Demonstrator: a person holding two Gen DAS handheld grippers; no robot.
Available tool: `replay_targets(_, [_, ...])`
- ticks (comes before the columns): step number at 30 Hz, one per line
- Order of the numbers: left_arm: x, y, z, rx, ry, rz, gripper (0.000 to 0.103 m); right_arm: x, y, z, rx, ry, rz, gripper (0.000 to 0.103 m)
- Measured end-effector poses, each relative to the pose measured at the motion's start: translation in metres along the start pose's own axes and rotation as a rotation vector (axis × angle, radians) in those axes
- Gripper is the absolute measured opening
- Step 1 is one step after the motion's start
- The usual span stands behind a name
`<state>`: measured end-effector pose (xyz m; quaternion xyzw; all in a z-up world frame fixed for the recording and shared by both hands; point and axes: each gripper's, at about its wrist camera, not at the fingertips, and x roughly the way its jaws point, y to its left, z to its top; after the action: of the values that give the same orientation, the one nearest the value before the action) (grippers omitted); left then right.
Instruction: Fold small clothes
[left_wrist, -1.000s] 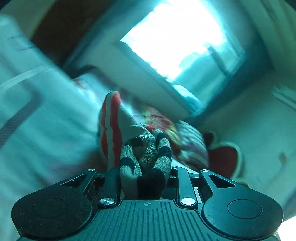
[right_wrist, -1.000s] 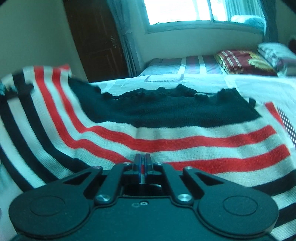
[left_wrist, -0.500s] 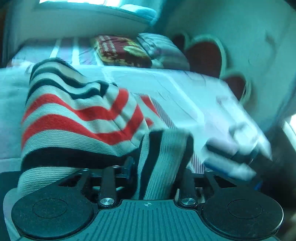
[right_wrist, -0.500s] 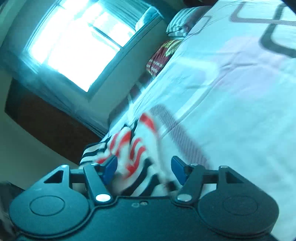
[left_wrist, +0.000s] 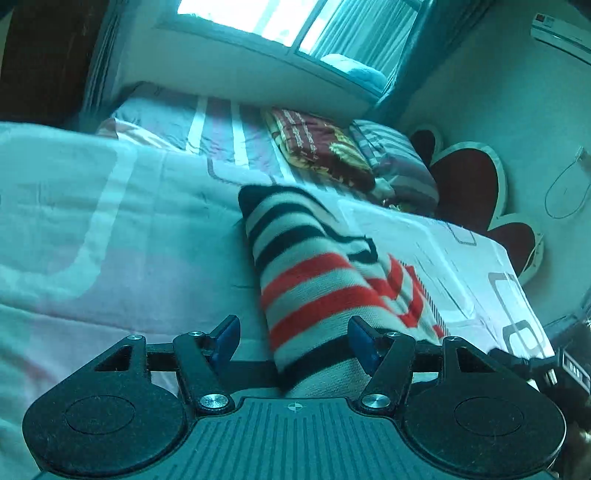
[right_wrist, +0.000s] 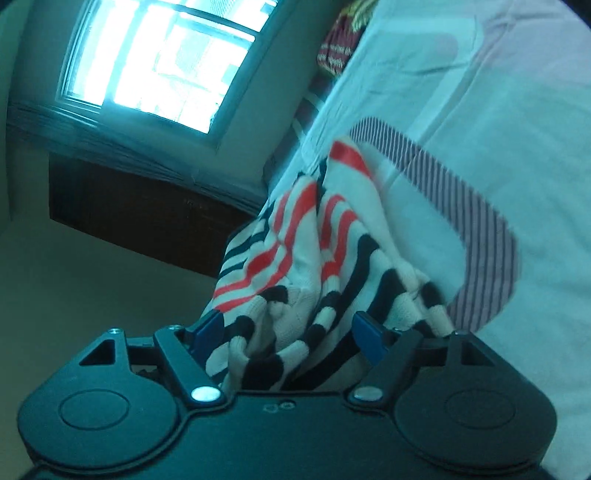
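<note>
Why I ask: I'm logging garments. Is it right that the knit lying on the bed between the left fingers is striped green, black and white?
Not green. In the left wrist view the striped knit on the bed shows red, black and white stripes.

A home bedroom, it seems: a bed (left_wrist: 110, 229) (quilt-covered), pillows (left_wrist: 395, 166), a curtained window (left_wrist: 295, 18).

Pale patterned bed (left_wrist: 110, 229) — striped knit garment (left_wrist: 314, 280), folded blanket (left_wrist: 317, 151) upon it.

Striped knit garment (right_wrist: 295, 258) bunched between the parted jaws on bed (right_wrist: 480, 110).
</note>
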<state>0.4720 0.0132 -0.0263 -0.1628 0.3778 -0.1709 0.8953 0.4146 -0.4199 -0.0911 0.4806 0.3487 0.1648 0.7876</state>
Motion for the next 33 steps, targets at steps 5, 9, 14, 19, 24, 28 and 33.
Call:
replay_targets(5, [0.03, -0.007, -0.003, -0.024, 0.009, 0.019, 0.063, 0.039, 0.012, 0.016, -0.095, 0.062, -0.077, 0.063])
replay_targets(9, [0.049, -0.014, 0.001, 0.027, -0.001, 0.051, 0.063, 0.046, 0.061, 0.002, -0.46, 0.005, -0.19, 0.025])
replay_targets(14, [0.066, -0.034, 0.001, 0.068, 0.039, 0.029, 0.063, 0.01, 0.102, -0.022, -0.788, -0.197, -0.215, 0.024])
replay_targets(19, [0.087, -0.073, -0.006, 0.22, 0.065, 0.149, 0.068, 0.027, 0.04, -0.005, -0.632, -0.087, -0.364, 0.025])
replay_targets(24, [0.08, -0.071, -0.004, 0.222, 0.059, 0.139, 0.069, 0.033, 0.031, 0.002, -0.568, -0.078, -0.313, 0.028])
replay_targets(28, [0.074, -0.063, -0.005, 0.202, 0.048, 0.139, 0.074, 0.014, 0.026, 0.007, -0.527, -0.099, -0.276, 0.036])
replay_targets(33, [0.051, -0.055, -0.017, 0.194, 0.021, 0.103, 0.074, -0.006, 0.018, 0.026, -0.435, -0.082, -0.222, 0.048])
